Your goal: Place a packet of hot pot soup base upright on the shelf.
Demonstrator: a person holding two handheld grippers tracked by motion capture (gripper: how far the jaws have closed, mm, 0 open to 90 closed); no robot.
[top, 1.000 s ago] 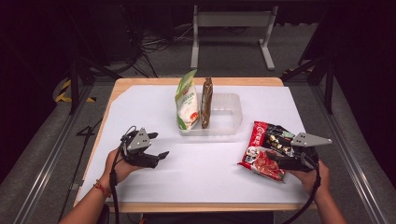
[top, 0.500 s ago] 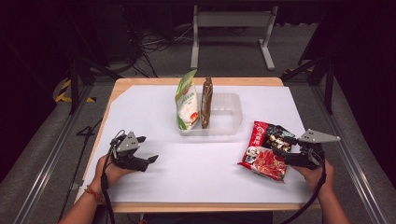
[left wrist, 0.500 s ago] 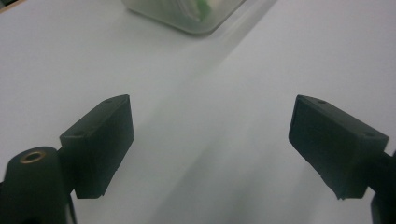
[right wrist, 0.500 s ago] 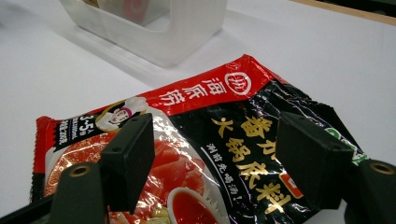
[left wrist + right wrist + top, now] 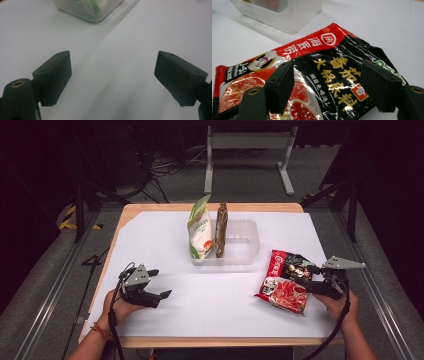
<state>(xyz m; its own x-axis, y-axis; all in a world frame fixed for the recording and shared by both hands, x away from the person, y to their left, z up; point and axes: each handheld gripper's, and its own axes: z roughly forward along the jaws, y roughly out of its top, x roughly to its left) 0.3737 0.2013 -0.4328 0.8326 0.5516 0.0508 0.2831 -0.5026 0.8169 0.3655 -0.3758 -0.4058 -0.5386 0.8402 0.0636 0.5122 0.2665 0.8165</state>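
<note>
The red and black sauce packet (image 5: 285, 282) lies flat near the table's (image 5: 165, 210) right edge, in front of the clear bin (image 5: 245, 242) holding 2 upright pouches. The right gripper (image 5: 327, 82) hovers over it, jaws spread and not pressing it. The left gripper (image 5: 159, 284), near the front-left corner, has just been opening and holds nothing.
</note>
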